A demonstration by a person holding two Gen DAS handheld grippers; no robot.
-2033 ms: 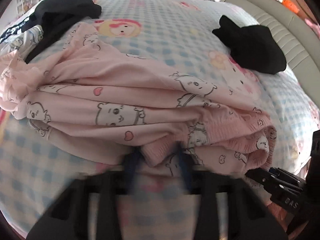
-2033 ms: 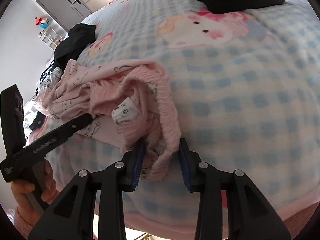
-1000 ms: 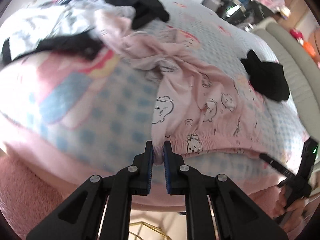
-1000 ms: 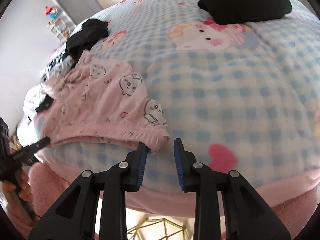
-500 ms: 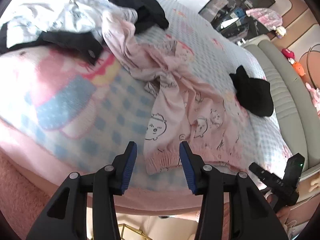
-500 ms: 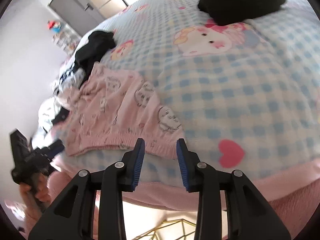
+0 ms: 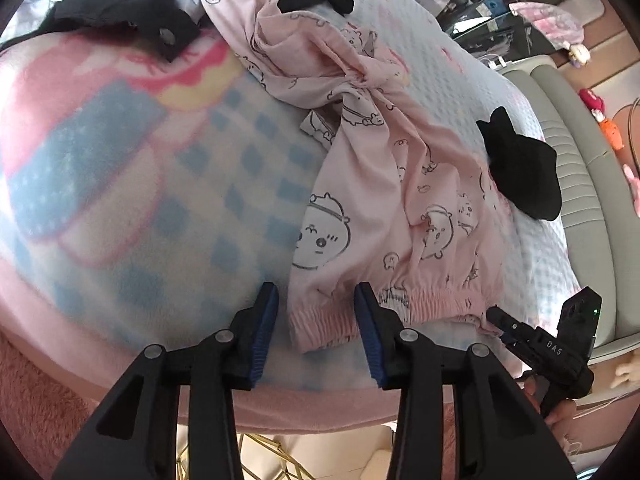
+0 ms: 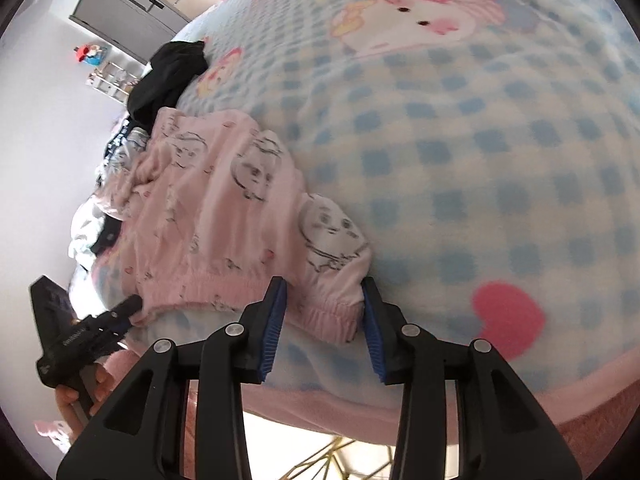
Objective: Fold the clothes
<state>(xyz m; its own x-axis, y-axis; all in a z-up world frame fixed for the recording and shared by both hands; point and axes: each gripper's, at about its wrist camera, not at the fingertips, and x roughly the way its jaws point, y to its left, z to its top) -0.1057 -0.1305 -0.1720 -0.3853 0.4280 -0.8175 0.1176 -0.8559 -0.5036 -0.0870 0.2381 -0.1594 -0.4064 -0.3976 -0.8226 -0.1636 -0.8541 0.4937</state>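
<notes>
Pink cartoon-print pyjama trousers lie spread on the bed, with the elastic waistband along the near edge. My left gripper straddles the waistband's left corner; its jaws are closing and the pads stand clear of the cloth. In the right wrist view the same trousers show their right corner between the pads of my right gripper. Those jaws are closing too, without a visible pinch. Each gripper appears in the other's view: the right one at the waistband's far end, the left one likewise.
A blue-checked cartoon blanket covers the bed. A black garment lies beyond the trousers, and a heap of black and white clothes sits at the far left. A grey padded headboard runs along the right. The bed's pink edge is just below both grippers.
The trousers, bunched two seconds ago, now lie flat on the bed. My left gripper let go of the waistband and opened wide. Both grippers have sunk closer to the waistband corners.
</notes>
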